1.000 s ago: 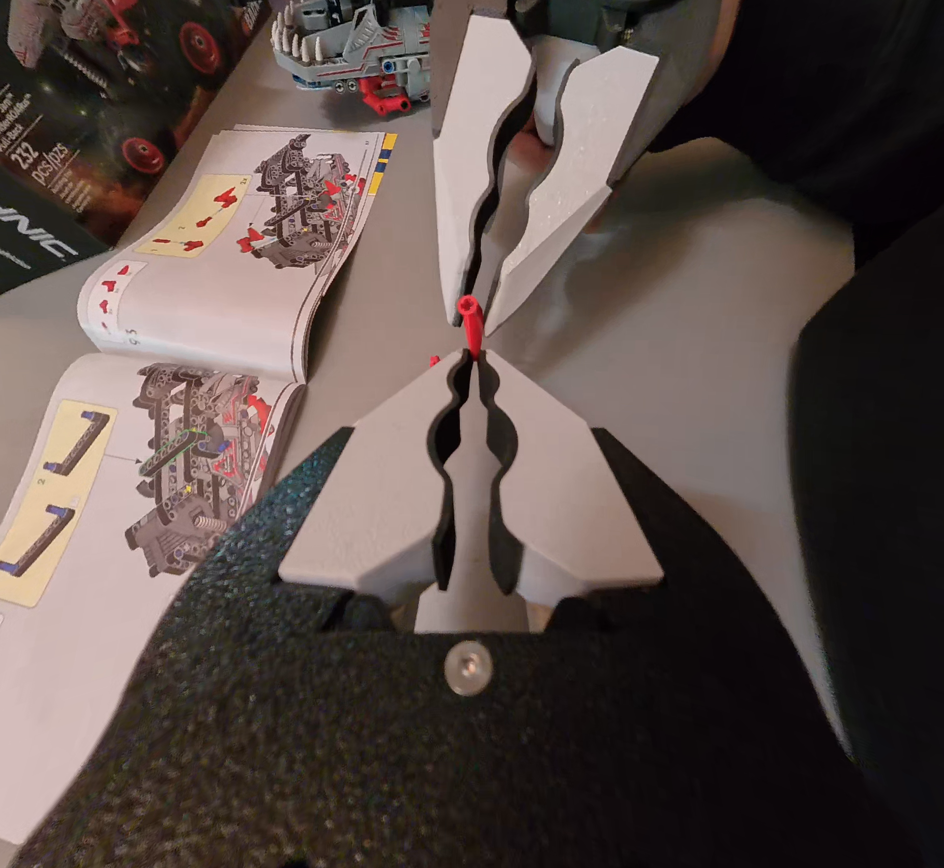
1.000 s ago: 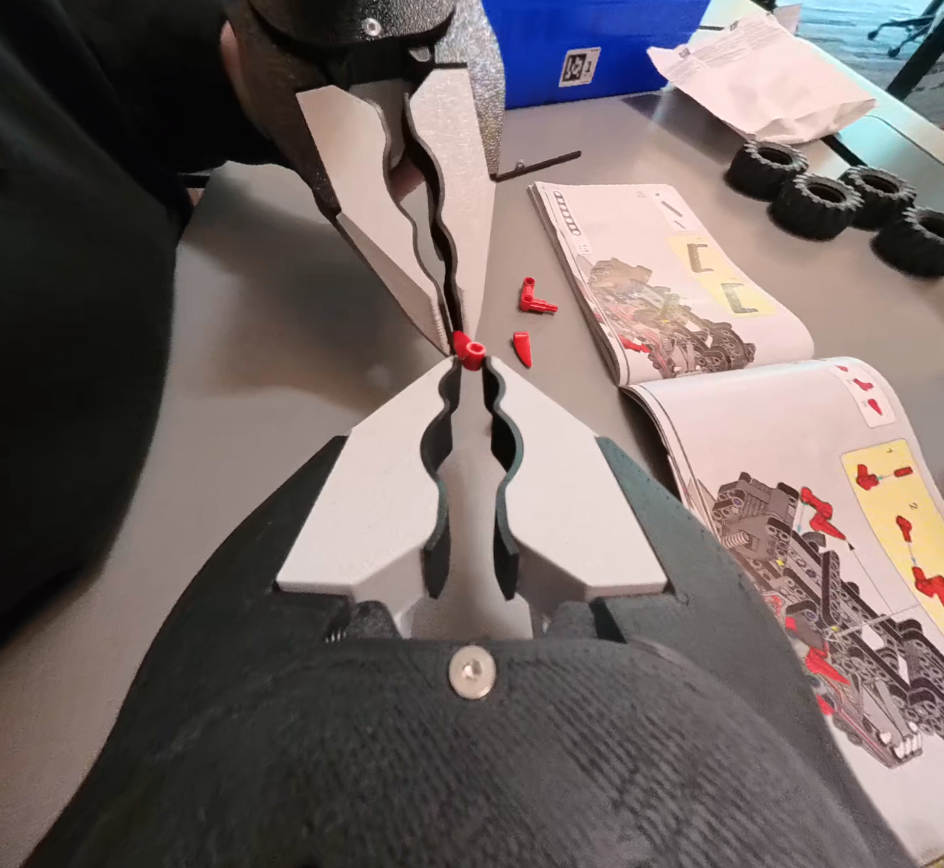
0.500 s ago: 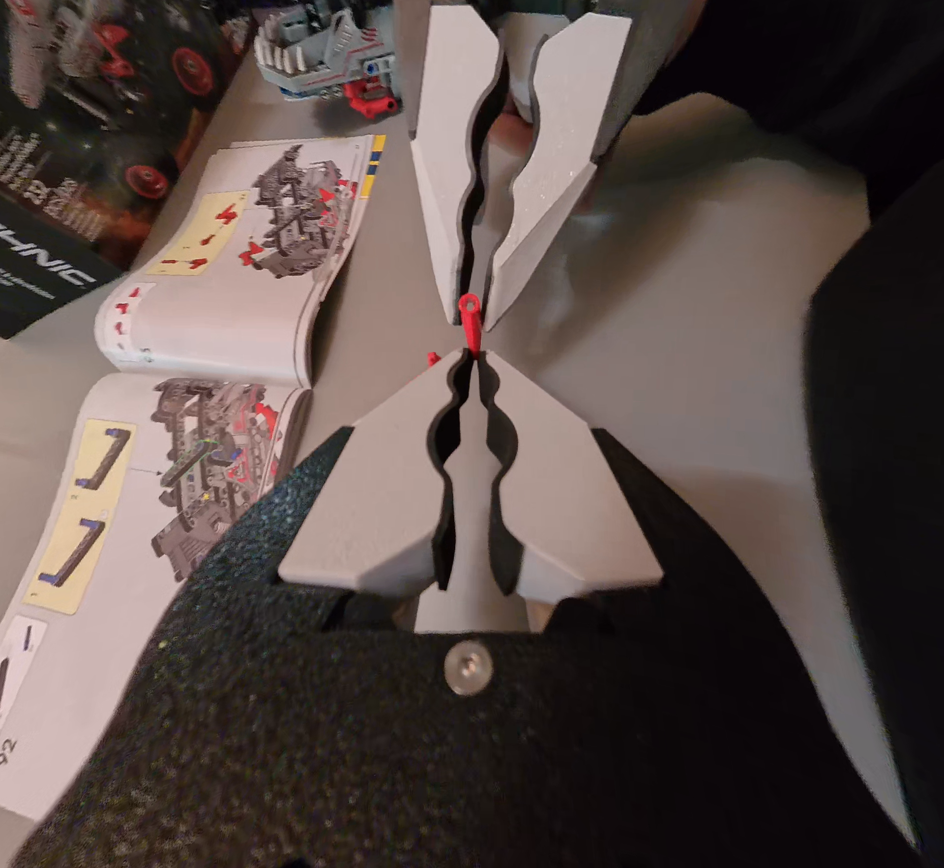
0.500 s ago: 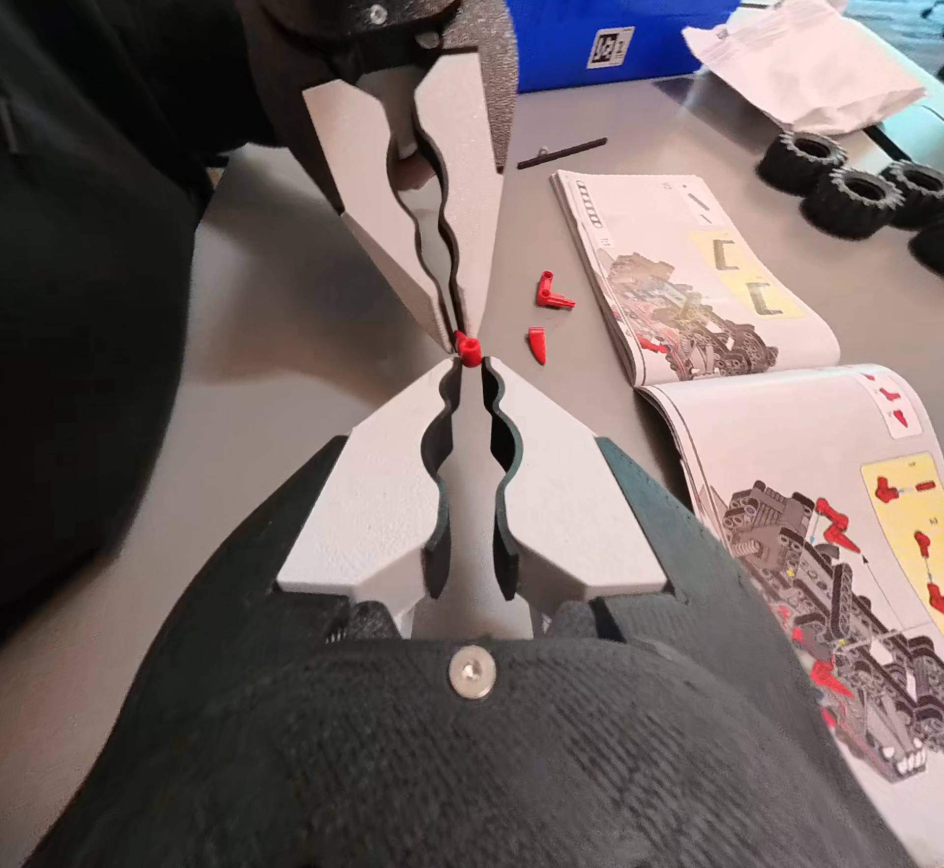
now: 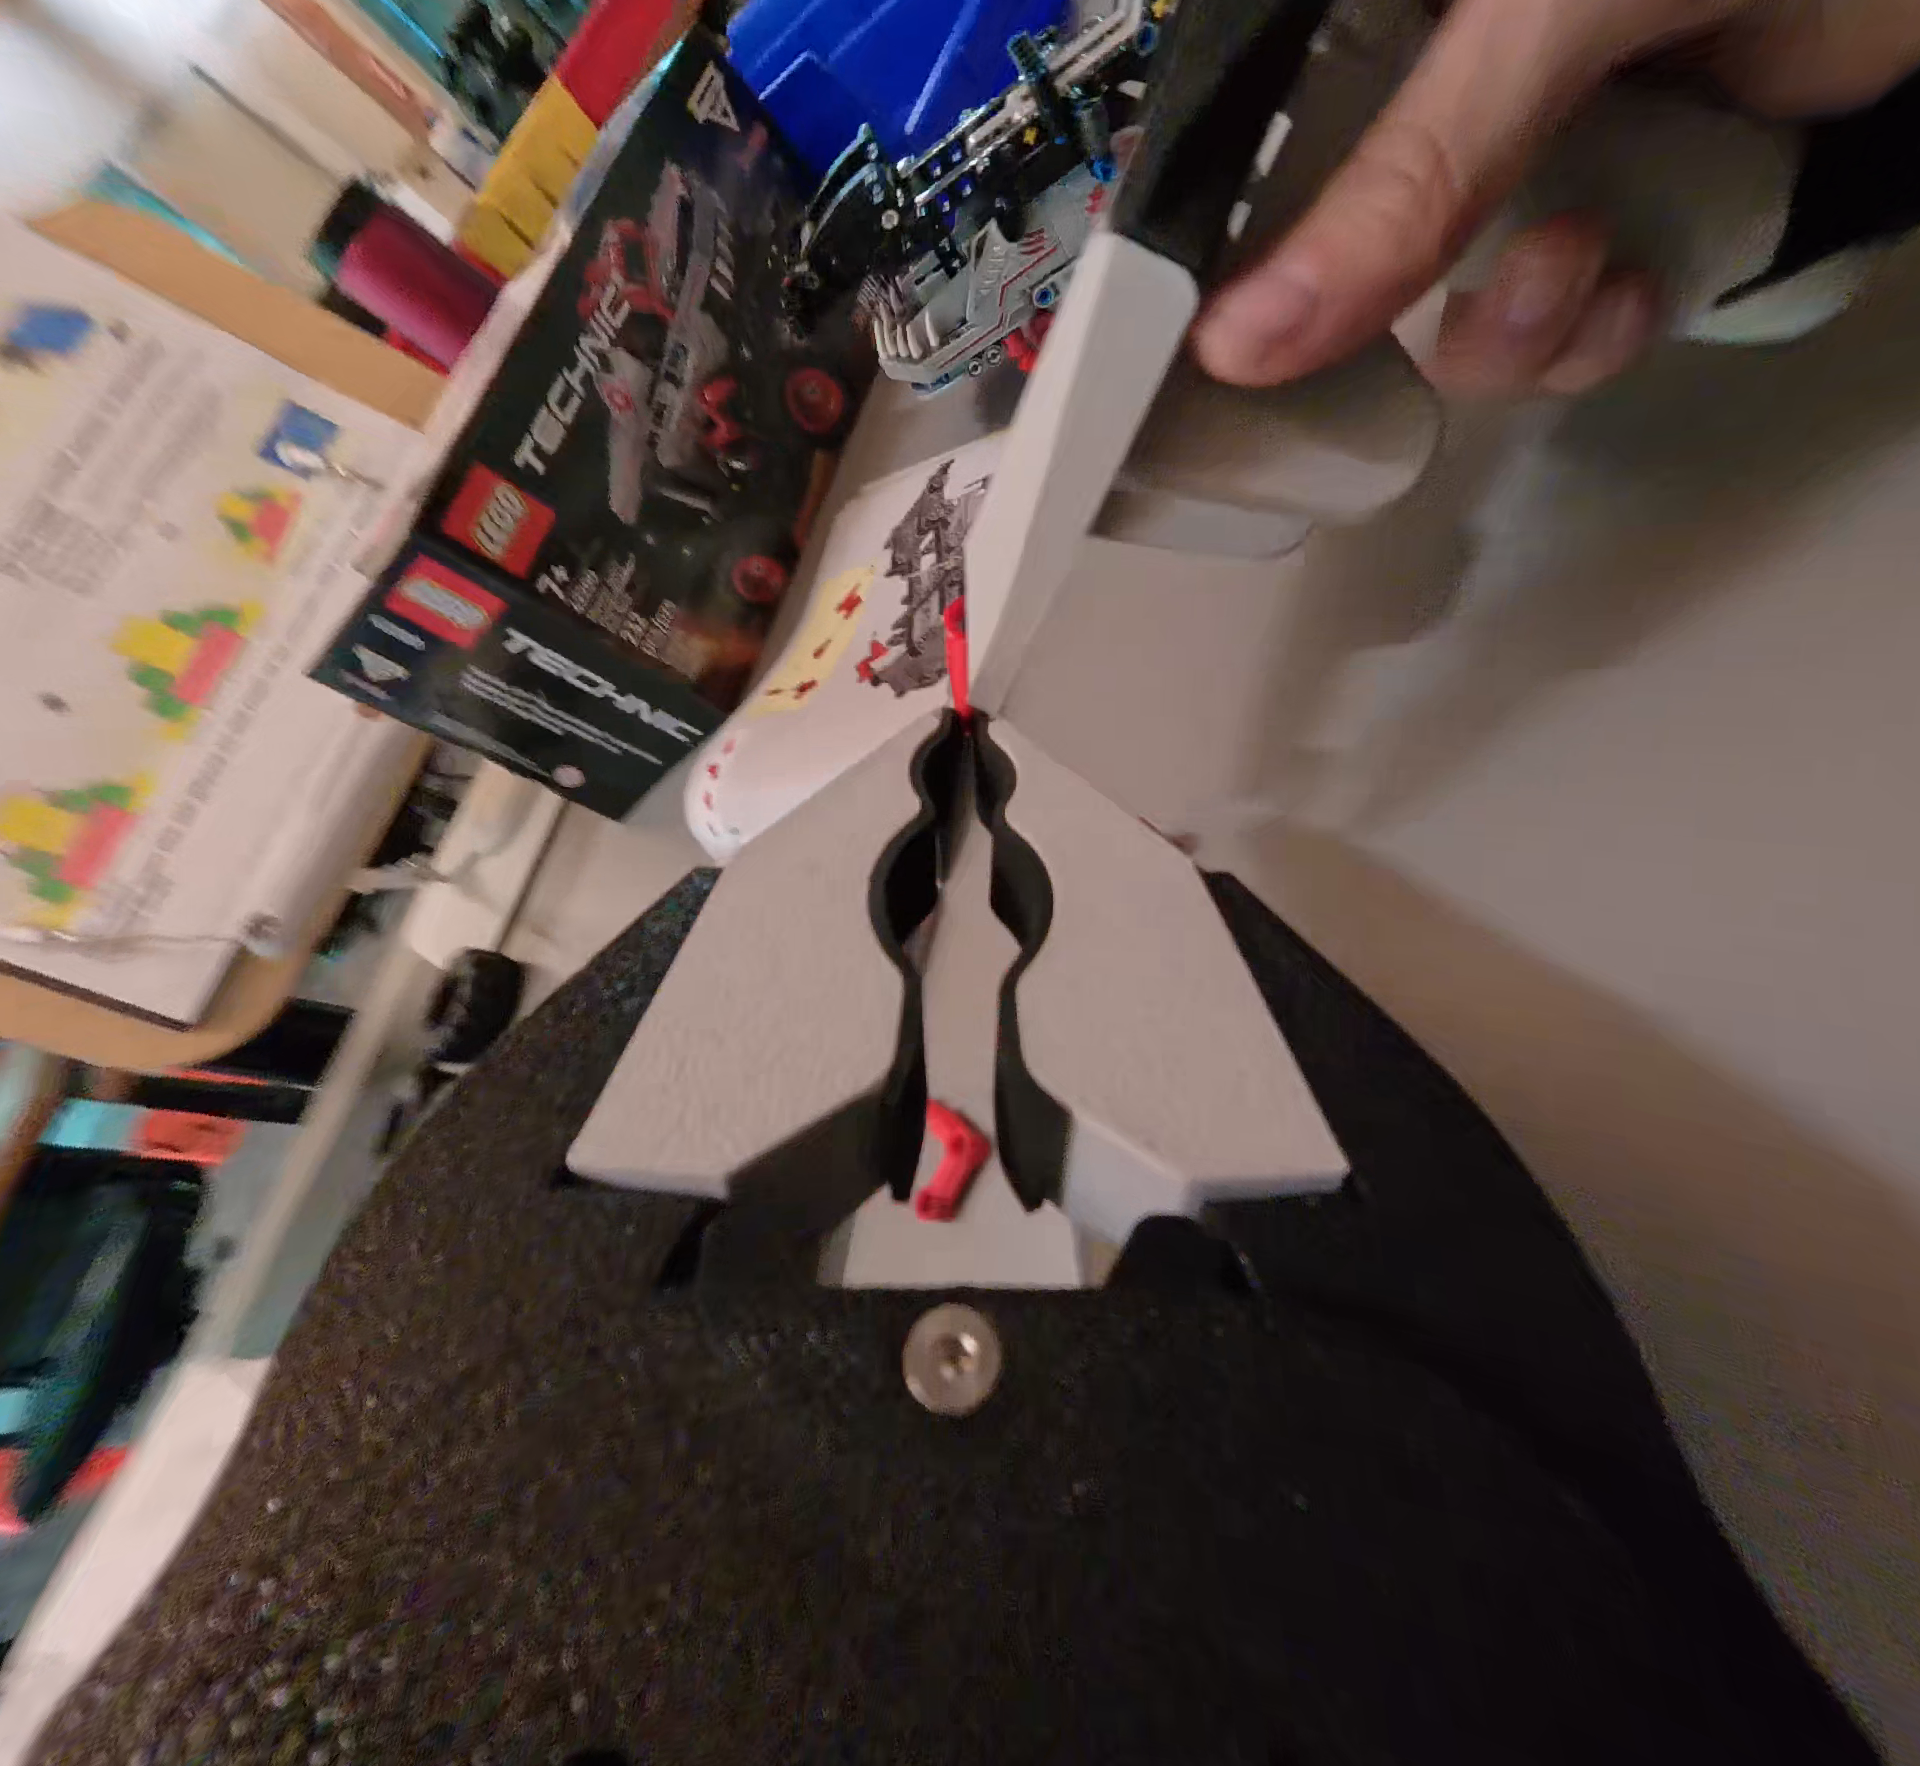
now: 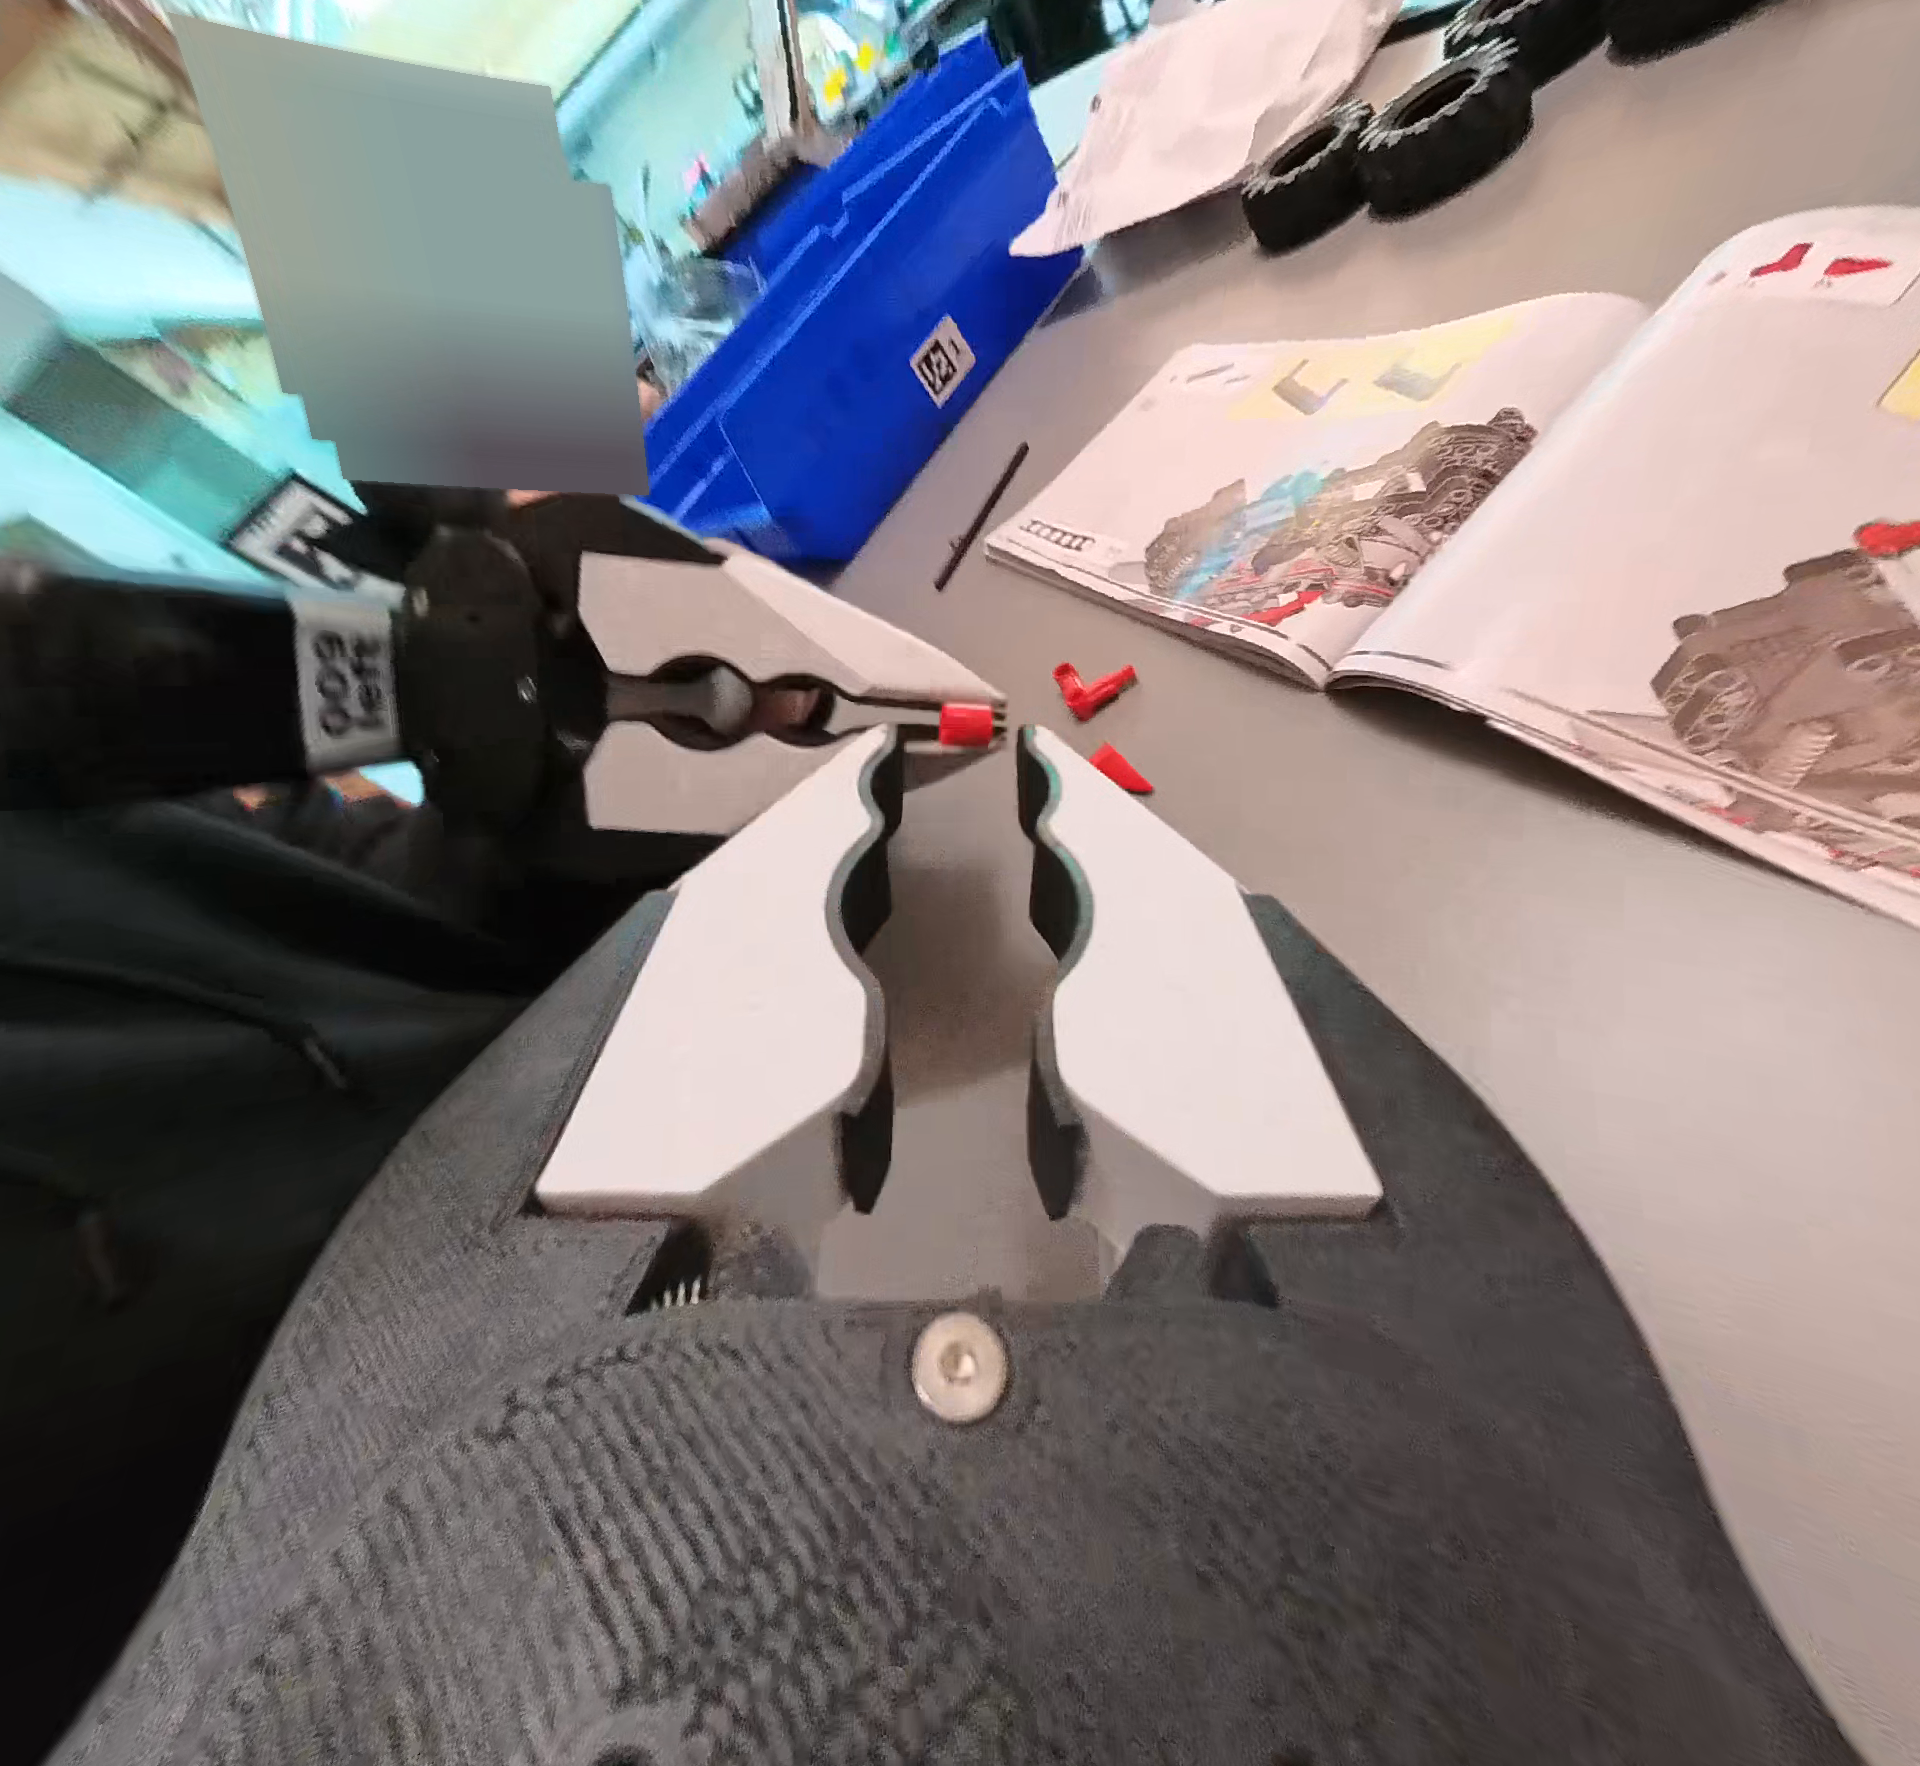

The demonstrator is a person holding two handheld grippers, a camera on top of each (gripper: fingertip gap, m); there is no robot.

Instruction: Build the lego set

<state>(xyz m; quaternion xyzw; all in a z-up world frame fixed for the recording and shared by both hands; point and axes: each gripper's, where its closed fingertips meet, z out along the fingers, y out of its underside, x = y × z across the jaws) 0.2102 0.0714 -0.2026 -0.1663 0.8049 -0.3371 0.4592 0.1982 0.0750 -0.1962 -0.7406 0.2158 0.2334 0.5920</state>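
One small red piece point(image 6: 966, 724) sits pinched in the left tool point(image 6: 992, 710), just left of the loose red parts point(image 6: 1091, 688) on the surface point(image 6: 1455, 937). With the right tool point(image 6: 956, 740) let go and wide, a weak pinch could drop it.

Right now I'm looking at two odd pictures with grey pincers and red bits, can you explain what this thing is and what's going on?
There is no robot here: a person holds one hand-held gripper in each hand, each with a camera looking along its two grey fingers. One picture is from the left hand-held gripper, which is shut on a small red lego piece. The other is from the right hand-held gripper, whose jaws are open just in front of that piece. On the grey table lie an open instruction booklet, two loose red pieces, black tyres, a blue bin and the set's box.
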